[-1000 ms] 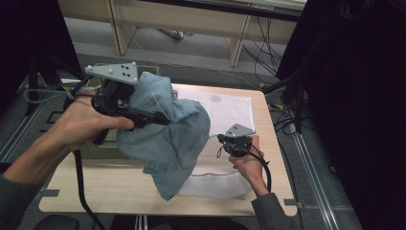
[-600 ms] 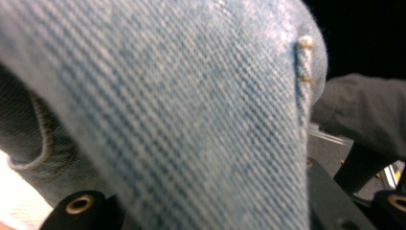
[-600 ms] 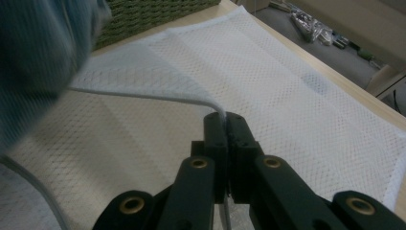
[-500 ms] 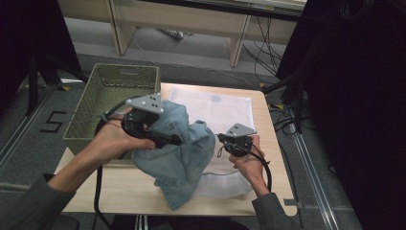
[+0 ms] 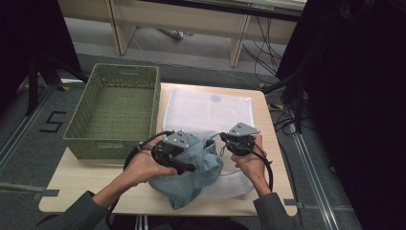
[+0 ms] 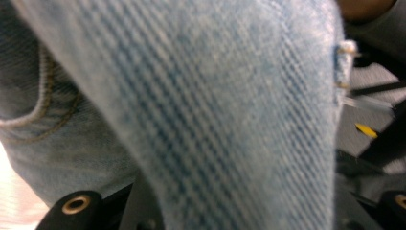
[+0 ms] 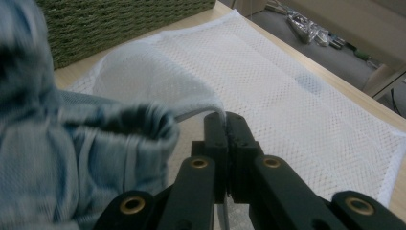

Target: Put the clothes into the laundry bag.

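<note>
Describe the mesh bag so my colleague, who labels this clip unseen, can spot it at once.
Start at the light wooden table and the green woven basket on its left part. Just right of the basket lies the white mesh laundry bag, flat, with the right gripper pinching its near edge. Unlike the blue denim garment at its opening, it is sheer, netted and white.

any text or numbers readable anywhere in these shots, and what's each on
"5": dark numeral on the grey floor, left of the green basket, in the high view.
The jeans, mesh bag, table and both tools carry no readable text.
A small grey patch on the bag is too blurred to tell if it holds any print.
</note>
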The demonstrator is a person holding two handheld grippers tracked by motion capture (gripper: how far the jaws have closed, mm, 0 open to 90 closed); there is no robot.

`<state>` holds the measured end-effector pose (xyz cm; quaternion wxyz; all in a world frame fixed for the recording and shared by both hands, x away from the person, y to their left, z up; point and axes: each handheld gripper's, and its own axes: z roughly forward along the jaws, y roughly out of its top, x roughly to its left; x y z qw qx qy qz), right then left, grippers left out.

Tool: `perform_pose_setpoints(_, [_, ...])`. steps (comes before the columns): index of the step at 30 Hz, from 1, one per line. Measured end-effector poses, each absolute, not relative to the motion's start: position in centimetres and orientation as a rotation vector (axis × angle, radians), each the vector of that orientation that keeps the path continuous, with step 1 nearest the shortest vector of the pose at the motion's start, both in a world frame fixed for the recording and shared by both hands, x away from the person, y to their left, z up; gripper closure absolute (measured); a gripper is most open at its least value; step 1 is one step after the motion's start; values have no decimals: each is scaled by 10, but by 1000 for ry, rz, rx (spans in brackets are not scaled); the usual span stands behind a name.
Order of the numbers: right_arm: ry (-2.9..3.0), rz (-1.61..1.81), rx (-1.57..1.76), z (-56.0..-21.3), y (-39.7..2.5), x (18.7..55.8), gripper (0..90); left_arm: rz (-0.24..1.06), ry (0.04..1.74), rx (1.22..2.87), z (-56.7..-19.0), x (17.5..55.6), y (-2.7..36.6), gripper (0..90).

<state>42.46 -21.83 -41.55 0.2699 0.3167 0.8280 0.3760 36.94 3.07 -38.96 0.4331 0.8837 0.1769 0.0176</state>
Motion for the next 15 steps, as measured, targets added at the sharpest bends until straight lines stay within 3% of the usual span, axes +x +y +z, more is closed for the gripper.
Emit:
perform_pose_setpoints(8, [2207,1033,842,-412,-216,422,897,37,406,2295,-423,370,0,582])
perform_pose_setpoints(15, [2208,1051,842,-409,-218,421,898,-25,468,2373,-468,388,-28,399])
